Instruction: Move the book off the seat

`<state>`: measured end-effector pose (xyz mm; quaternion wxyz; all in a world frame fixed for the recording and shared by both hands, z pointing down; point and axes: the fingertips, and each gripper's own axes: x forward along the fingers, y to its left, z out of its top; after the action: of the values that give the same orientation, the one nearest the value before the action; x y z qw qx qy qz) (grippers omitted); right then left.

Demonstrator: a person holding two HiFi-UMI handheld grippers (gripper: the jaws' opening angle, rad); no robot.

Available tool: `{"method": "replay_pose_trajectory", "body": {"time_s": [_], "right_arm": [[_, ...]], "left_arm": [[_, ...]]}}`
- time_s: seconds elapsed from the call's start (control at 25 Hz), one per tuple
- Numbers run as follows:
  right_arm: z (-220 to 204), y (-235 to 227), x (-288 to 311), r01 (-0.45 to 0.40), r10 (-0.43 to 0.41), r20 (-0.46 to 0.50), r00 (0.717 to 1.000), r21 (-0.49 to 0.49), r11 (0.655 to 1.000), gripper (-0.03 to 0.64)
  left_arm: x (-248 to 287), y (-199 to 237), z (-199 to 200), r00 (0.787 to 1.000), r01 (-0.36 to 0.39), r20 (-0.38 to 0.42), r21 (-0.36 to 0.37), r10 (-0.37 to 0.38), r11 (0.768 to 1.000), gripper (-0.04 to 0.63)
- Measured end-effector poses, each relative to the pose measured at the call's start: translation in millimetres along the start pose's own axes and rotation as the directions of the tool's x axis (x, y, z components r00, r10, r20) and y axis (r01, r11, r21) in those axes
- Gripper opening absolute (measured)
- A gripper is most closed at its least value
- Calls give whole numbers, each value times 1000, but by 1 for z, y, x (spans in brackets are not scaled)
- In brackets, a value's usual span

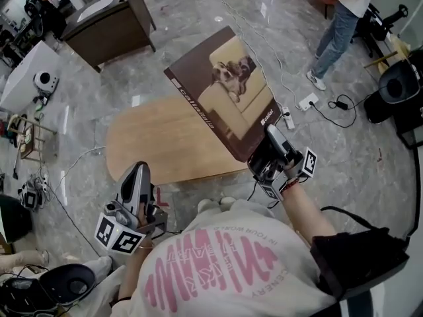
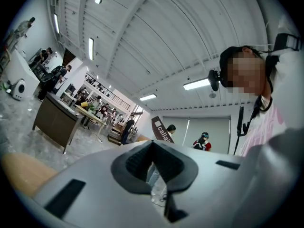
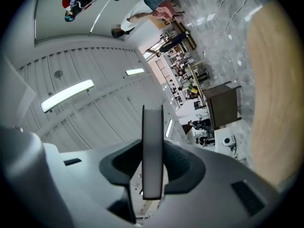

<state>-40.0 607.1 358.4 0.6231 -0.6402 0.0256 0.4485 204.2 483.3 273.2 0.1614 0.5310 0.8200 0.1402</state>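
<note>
Carrying the book (image 1: 221, 91) tilted above the wooden counter (image 1: 152, 144), the right gripper (image 1: 266, 147) clamps its jaws on the book's lower edge. The left gripper (image 1: 137, 172), jaws closed and empty, hangs by the counter's near edge. Next, probably, comes setting it down elsewhere.

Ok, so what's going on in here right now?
A person holds a gripper in each hand. The right gripper is clamped on the edge of a brown book, holding it up over the oval wooden seat. The left gripper is empty, jaws together, by the seat's near edge.
</note>
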Motion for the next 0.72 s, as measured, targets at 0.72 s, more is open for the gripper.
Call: {"method": "replay_pose_trajectory", "body": {"time_s": [0.72], "right_arm": [[7,-36,-77,99,-93,192,977,-24,995,144]], "left_arm": [[98,27,-101,959,174,-184,-214,-214,961,-6]]}}
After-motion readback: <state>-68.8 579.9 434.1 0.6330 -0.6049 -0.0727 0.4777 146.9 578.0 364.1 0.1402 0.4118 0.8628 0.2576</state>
